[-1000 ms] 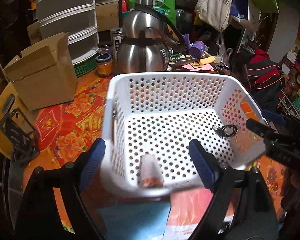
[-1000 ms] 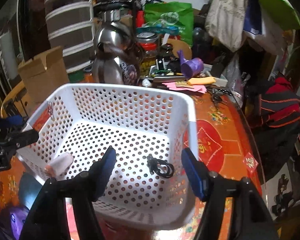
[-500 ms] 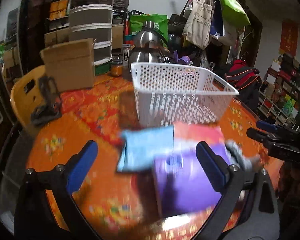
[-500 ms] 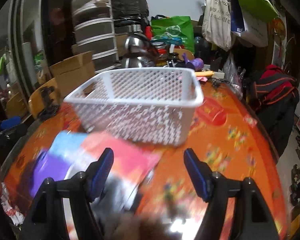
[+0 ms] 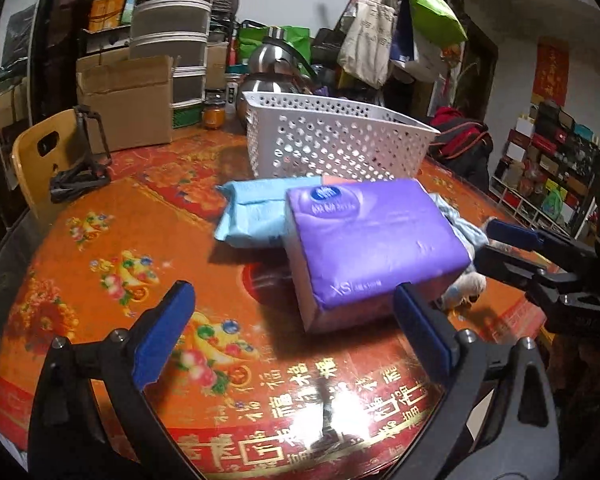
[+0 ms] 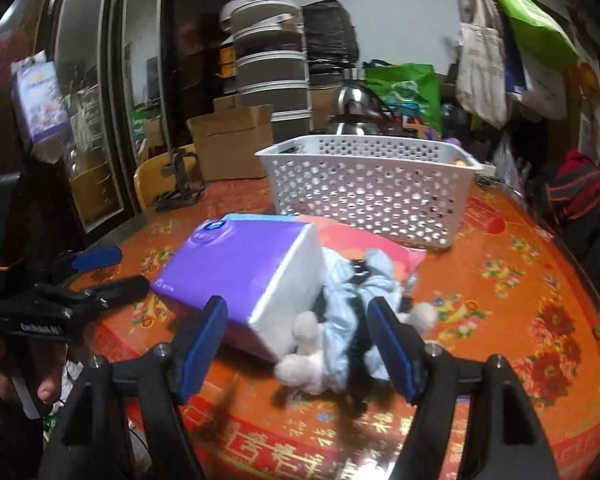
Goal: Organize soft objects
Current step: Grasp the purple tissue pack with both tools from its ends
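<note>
Left claw: the left gripper (image 5: 290,330) is spread wide and holds nothing — its two blue-padded fingers (image 5: 162,336) hang just above the table.
Ahead of left claw: a purple plastic-wrapped tissue pack with white sides (image 5: 374,240) lies tilted, its near corner just beside the right-hand pad; whether they touch I cannot tell.
Beyond that: a light blue soft packet (image 5: 256,214) lies partly under the purple pack's far left edge, and a flat pink-red packet (image 6: 364,240) lies behind them.
Right claw: the right gripper (image 6: 296,340) is also spread wide and empty, its pads on either side of a small plush toy in pale blue cloth with white paws (image 6: 340,320).
Beside right claw: the toy rests against the white end of the purple pack.
Farther out: a white perforated plastic basket (image 5: 332,140) stands upright past the pile, well apart from both claws.
Surface: a round table with a glossy red and orange flowered cover (image 5: 112,248).
Risk, toy: closing on loose cloth alone could let the plush sag or slip out on the lift — a judgement.
Risk, pack: the purple pack looks wider than an easy pinch, so a corner grip may twist it free and knock the packets under it.
Risk, claws: both work the same pile, so they could collide.
</note>
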